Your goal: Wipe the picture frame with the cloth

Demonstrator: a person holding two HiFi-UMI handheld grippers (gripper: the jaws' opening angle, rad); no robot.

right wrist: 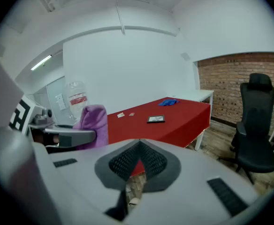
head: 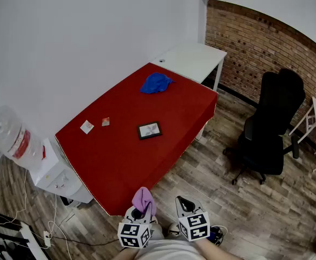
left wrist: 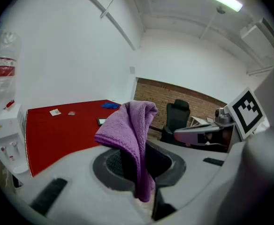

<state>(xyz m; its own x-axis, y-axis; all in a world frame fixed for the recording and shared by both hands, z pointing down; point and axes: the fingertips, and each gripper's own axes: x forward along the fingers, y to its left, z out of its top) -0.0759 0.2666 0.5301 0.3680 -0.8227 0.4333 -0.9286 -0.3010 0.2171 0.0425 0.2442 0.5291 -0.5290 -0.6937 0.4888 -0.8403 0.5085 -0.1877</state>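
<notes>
While the person is standing off the near corner of the red surface (head: 114,161), the left claw (head: 143,214) is pinching the purple cloth (head: 143,198), with its jaws closed on the lower fold and the rest draping over. The right claw (head: 184,203) is riding with jaws together, nothing between them. The picture frame (head: 149,130) is lying flat mid-surface, well apart from both claws. Judgement: the cloth is in hand but wiping is not yet begun; approach, contact and the wipe itself are all remaining.
</notes>
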